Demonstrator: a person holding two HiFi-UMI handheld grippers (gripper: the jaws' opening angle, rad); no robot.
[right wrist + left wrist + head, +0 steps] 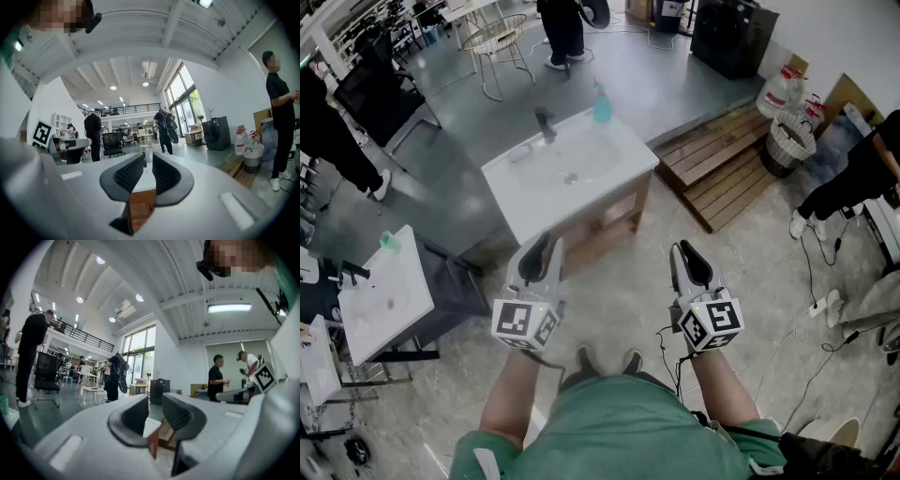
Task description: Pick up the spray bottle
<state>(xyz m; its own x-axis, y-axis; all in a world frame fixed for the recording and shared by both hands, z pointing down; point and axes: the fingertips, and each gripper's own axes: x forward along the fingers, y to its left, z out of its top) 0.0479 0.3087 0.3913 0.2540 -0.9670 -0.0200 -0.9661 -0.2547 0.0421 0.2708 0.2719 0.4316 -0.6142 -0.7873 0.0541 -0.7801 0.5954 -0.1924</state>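
The teal spray bottle (602, 102) stands upright at the far right corner of a white sink vanity (517, 192), beyond a dark tap (546, 123). Both grippers are held low in front of the person, short of the vanity's near edge and well apart from the bottle. My left gripper (547, 242) points at the vanity front; its jaws stand nearly together, holding nothing. My right gripper (682, 247) floats over bare floor to the right, jaws also together and holding nothing. The vanity's top (143, 181) shows through the slit in the right gripper view. Neither gripper view shows the bottle.
A second white sink unit (380, 300) with a small green bottle (389, 241) stands at the left. Wooden pallets (722, 164), a basket (790, 142) and a standing person (853, 178) are to the right. Cables (814, 305) trail on the floor.
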